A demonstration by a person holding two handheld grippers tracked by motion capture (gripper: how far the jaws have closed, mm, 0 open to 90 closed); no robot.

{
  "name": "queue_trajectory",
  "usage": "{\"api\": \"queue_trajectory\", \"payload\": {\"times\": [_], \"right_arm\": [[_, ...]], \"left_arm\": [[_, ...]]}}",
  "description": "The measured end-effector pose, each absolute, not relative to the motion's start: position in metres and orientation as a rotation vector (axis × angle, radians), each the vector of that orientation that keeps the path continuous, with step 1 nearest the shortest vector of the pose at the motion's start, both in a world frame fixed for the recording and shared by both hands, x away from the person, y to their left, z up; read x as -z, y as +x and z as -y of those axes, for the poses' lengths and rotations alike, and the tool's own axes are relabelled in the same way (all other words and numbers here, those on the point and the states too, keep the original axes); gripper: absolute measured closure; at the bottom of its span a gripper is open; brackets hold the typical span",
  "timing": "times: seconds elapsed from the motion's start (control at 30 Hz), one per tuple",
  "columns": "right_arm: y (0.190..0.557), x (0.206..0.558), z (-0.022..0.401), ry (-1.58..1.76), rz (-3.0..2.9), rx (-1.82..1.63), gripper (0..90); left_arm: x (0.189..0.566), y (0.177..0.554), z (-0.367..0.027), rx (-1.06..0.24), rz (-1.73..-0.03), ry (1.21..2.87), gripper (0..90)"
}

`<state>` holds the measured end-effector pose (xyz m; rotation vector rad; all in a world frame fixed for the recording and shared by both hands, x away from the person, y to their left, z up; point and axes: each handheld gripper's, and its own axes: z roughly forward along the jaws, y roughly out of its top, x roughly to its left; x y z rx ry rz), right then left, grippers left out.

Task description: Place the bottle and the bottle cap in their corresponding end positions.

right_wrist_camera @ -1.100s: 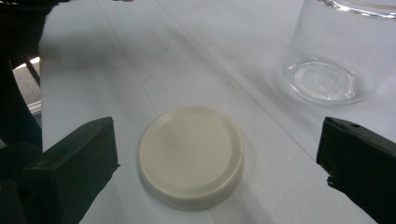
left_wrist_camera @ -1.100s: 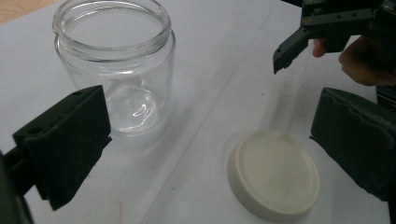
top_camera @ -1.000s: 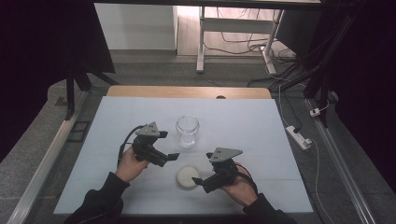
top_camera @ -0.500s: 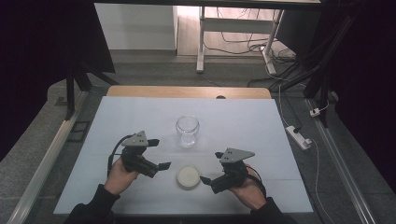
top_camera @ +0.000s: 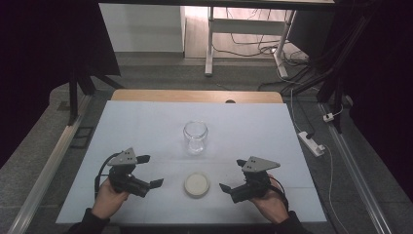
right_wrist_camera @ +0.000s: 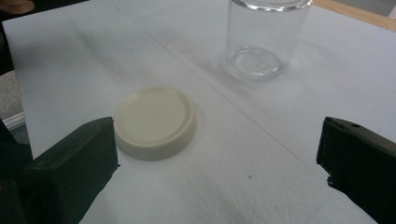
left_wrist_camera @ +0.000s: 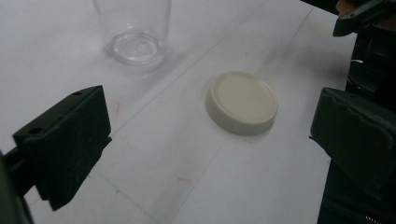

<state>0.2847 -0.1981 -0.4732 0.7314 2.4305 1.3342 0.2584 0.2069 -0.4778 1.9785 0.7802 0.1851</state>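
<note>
The white table [top_camera: 146,126] is seen with one clear glass jar [top_camera: 195,137] standing upright near its middle and one cream lid [top_camera: 197,185] lying flat on the near side of it, apart from the jar. The jar is left open at the top; nothing is seen inside it.

Compared with a second ago, both grippers are found drawn back toward the person's edge of the table. The left gripper [top_camera: 150,170], which was then close beside the jar, is now placed lower and to the left of the lid. The right gripper [top_camera: 233,176], which was then just beside the lid, is now held off to the right of it. The lid and the jar are judged not to have been shifted. The withdrawal is read as a release: neither thing is held, and either a pause or the end of a step is suggested, with the lid not yet set on the jar.

The jaws of the left gripper are held wide apart, with the lid lying ahead between them and untouched. The jaws of the right gripper are likewise spread wide, and nothing is clamped.

Counted: one table, one jar, one lid, two grippers, each carried in one hand [top_camera: 109,197].
</note>
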Motion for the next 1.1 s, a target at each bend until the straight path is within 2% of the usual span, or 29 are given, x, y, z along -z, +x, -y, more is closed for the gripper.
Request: {"api": "queue_trajectory", "payload": {"times": [0.57,1.1], "right_arm": [[0.267,0.479,0.25,0.89,-2.342,-1.276,0.0],[0.245,0.493,0.296,1.094,-2.272,-1.189,0.0]], "left_arm": [[0.493,0.214,-0.258,-0.253,-0.942,1.92,0.0],[0.519,0.187,-0.298,-0.26,-1.108,1.899,0.0]]}}
